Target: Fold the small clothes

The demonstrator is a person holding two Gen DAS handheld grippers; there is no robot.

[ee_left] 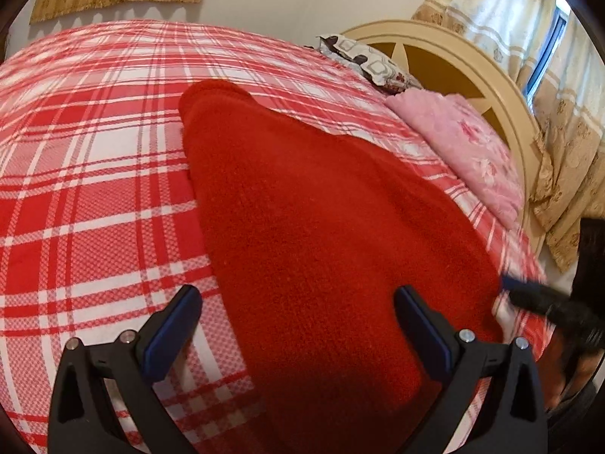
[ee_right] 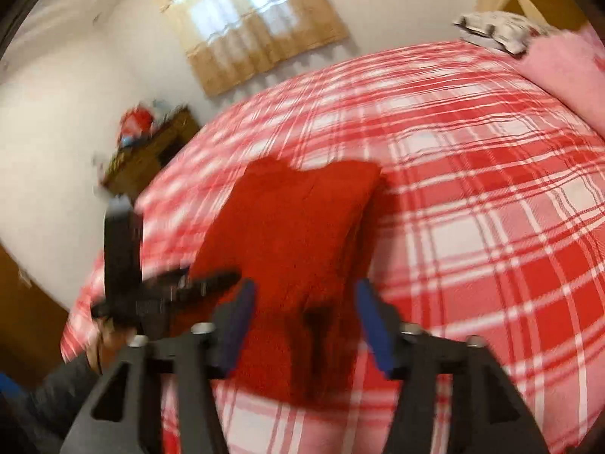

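Both grippers are let go: left gripper [ee_left: 298, 321] and right gripper [ee_right: 302, 321] hang with fingers apart over the red top [ee_left: 321, 227], likely so it stays flat. It lies on the bed [ee_left: 94, 189], reaching toward 11 o'clock; the right view is blurry.

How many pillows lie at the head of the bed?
2: a patterned white pillow against the headboard, toward the far side, and a pink floral pillow beside it, nearer the camera. Others may lie hidden beyond the view.
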